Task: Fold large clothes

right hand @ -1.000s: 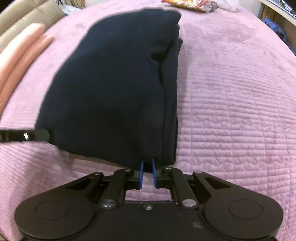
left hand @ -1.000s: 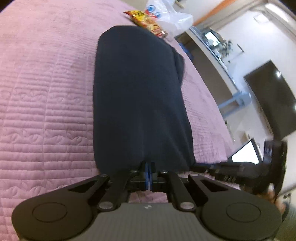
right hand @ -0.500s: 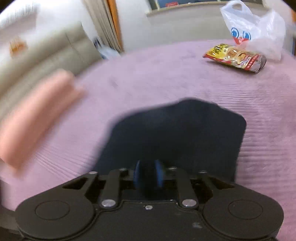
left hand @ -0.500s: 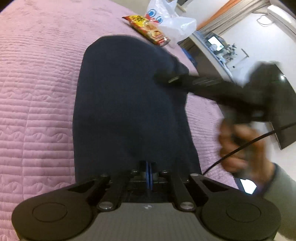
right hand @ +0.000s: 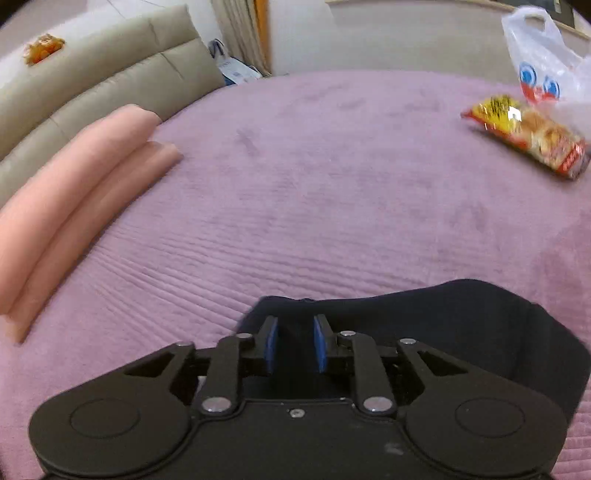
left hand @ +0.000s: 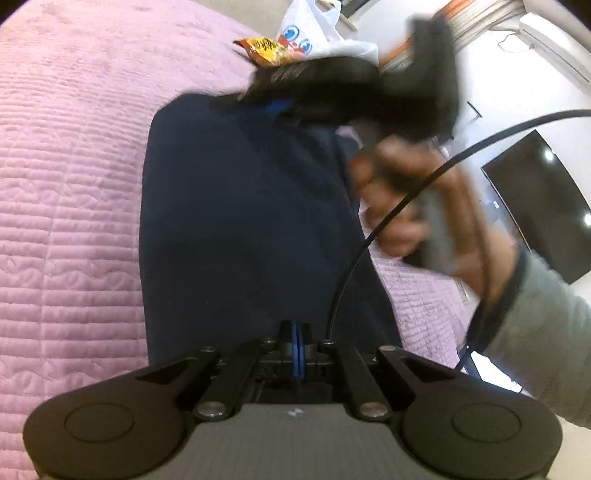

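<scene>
Since a second ago, the right gripper (right hand: 294, 343) has swung from the near hem to the far edge of the folded dark navy garment (left hand: 243, 221) on the quilted pink bedspread (left hand: 70, 184), its blue pads now parted. At six o'clock the left gripper (left hand: 297, 343) stays clenched on the near hem. At twelve o'clock lie a white plastic bag (left hand: 314, 33) and a yellow snack packet (left hand: 264, 50).

Dark navy folded cloth garment (left hand: 243, 221), plain, no print. Pink quilted bedspread (left hand: 66, 206) with stitched rows and wave motifs. Black plastic hand-held gripper (right hand: 294, 345) on the right with blue pads; left hand-held gripper (left hand: 298, 345) black, blue pads too. Far right: yellow-red printed snack packet (right hand: 528, 138), white plastic bag with blue cartoon eyes (right hand: 543, 70). Left: salmon-pink rolled bolster (right hand: 74, 199), beige padded headboard (right hand: 92, 88).
</scene>
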Demonstrator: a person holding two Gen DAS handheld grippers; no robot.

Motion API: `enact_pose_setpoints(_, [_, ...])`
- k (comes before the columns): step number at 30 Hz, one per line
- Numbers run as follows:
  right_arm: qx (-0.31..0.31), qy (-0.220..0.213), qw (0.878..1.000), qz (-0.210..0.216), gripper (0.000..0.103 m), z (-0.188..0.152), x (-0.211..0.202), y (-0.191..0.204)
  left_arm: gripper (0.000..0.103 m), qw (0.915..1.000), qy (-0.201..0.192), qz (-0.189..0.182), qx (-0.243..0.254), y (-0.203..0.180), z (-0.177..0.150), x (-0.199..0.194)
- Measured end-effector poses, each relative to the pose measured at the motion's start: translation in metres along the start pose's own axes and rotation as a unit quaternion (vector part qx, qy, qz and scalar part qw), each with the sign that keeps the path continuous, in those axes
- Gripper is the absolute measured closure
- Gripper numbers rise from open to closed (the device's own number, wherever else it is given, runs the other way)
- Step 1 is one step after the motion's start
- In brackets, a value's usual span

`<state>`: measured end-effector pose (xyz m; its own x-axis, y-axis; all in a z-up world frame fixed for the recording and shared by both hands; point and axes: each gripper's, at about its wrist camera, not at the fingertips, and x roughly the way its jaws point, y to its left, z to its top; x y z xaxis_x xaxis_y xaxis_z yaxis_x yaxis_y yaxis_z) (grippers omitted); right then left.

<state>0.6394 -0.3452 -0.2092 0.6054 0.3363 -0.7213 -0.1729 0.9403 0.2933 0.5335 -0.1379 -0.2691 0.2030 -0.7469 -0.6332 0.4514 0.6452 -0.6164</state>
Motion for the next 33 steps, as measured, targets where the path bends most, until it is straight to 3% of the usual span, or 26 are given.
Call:
enact_pose_setpoints(3, [0.063, -0.020, 0.998, 0.016, 0.082, -0.005, 0.003, -0.018, 0.100, 0.9998, 0.003, -0.016, -0.014, 0.004, 0.001, -0.002])
enact_pose_setpoints(7, [0.068, -0.046, 0.997, 0.001, 0.081, -0.014, -0.034, -0.011, 0.099, 0.9998, 0.004, -0.017, -0.008, 0.005, 0.000, -0.009])
enact_pose_setpoints(8, [0.069, -0.049, 0.996, 0.000, 0.073, -0.018, -0.050, -0.012, 0.097, 0.9997, 0.003, -0.021, -0.013, 0.005, -0.001, -0.012])
enact_pose_setpoints(10, [0.084, -0.053, 0.995, -0.001, 0.051, -0.028, -0.082, -0.020, 0.087, 0.9988, 0.006, -0.037, -0.032, 0.007, -0.002, -0.018])
enact_pose_setpoints(11, [0.091, -0.054, 0.994, -0.004, 0.044, -0.035, -0.100, -0.025, 0.081, 0.9983, 0.007, -0.042, -0.040, 0.009, 0.000, -0.022])
enact_pose_setpoints(13, [0.097, -0.053, 0.994, -0.012, 0.040, -0.048, -0.133, -0.030, 0.073, 0.9986, 0.000, -0.040, -0.036, 0.009, 0.004, -0.037])
enact_pose_setpoints(14, [0.098, -0.049, 0.994, -0.016, 0.030, -0.055, -0.146, -0.033, 0.063, 0.9991, -0.007, -0.034, -0.026, 0.005, 0.006, -0.045])
enact_pose_setpoints(15, [0.101, -0.047, 0.993, -0.022, 0.027, -0.063, -0.157, -0.034, 0.050, 0.9994, -0.014, -0.027, -0.014, 0.001, 0.008, -0.054])
enact_pose_setpoints(18, [0.118, -0.035, 0.991, -0.046, 0.026, -0.090, -0.181, -0.036, 0.032, 0.9995, -0.032, -0.004, 0.005, -0.004, 0.018, -0.072])
enact_pose_setpoints(23, [0.142, 0.010, 0.986, -0.087, 0.025, -0.133, -0.185, -0.039, 0.030, 0.9984, -0.034, 0.043, 0.016, -0.004, 0.040, -0.076])
enact_pose_setpoints(27, [0.175, 0.015, 0.982, -0.076, 0.025, -0.146, -0.173, -0.041, 0.030, 0.9960, -0.016, 0.087, 0.016, 0.002, 0.046, -0.065])
enact_pose_setpoints(30, [0.175, 0.028, 0.981, -0.079, 0.025, -0.145, -0.156, -0.037, 0.030, 0.9967, -0.013, 0.079, 0.015, 0.005, 0.047, -0.057])
enact_pose_setpoints(33, [0.151, 0.053, 0.978, -0.130, 0.023, -0.143, -0.137, -0.040, 0.028, 0.9980, -0.013, 0.061, 0.012, 0.008, 0.046, -0.047])
